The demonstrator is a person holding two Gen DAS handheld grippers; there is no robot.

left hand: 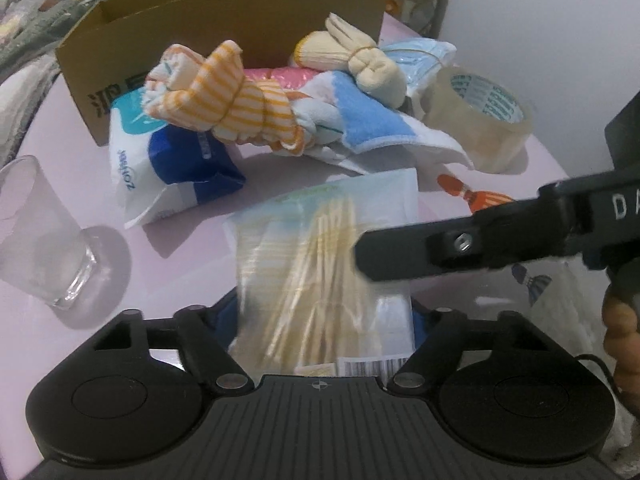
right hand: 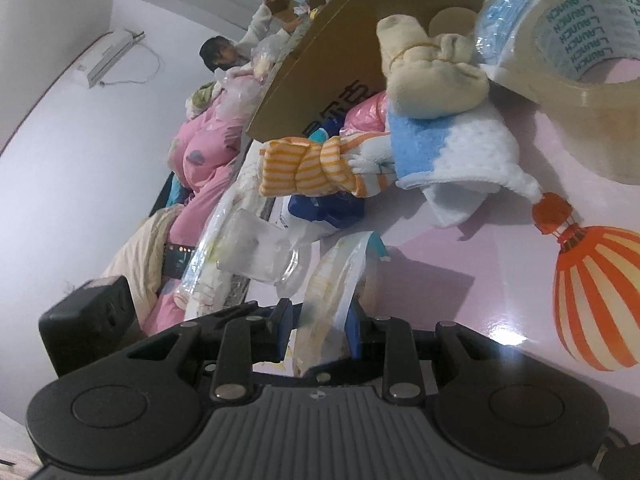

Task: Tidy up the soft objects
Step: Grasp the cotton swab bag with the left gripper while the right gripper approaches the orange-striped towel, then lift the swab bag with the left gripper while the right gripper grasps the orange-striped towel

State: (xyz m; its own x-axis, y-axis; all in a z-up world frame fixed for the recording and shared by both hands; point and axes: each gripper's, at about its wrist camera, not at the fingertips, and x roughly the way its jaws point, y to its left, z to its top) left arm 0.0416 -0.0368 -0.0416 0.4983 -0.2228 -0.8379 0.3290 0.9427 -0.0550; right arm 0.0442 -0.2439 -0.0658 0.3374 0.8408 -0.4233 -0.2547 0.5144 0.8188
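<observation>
Cardboard box (left hand: 224, 40) stands open at the far side of the pink table (left hand: 48, 360), soft bundles heaped against it: a blue-and-white towel (left hand: 360, 120), an orange-striped sock roll (left hand: 228, 100), a cream sock roll (left hand: 360, 56). Nearer, the right gripper (right hand: 320, 336) is clamped on a clear bag of sticks (left hand: 320, 264). The left gripper (left hand: 324, 320) stands parted around that bag's near end, pads off it.

Counter (left hand: 60, 128): glossy pink, smooth. Box (left hand: 224, 12): matt brown cardboard. Socks (left hand: 236, 96): striped knit cloth. Towel (left hand: 372, 120): fluffy blue-white cloth. Tape (left hand: 480, 116): clear, shiny plastic. Glass (left hand: 44, 232): clear. Bag (left hand: 320, 260): glossy plastic film over pale wooden sticks. Fingers (right hand: 356, 332): blue pads, matt.
</observation>
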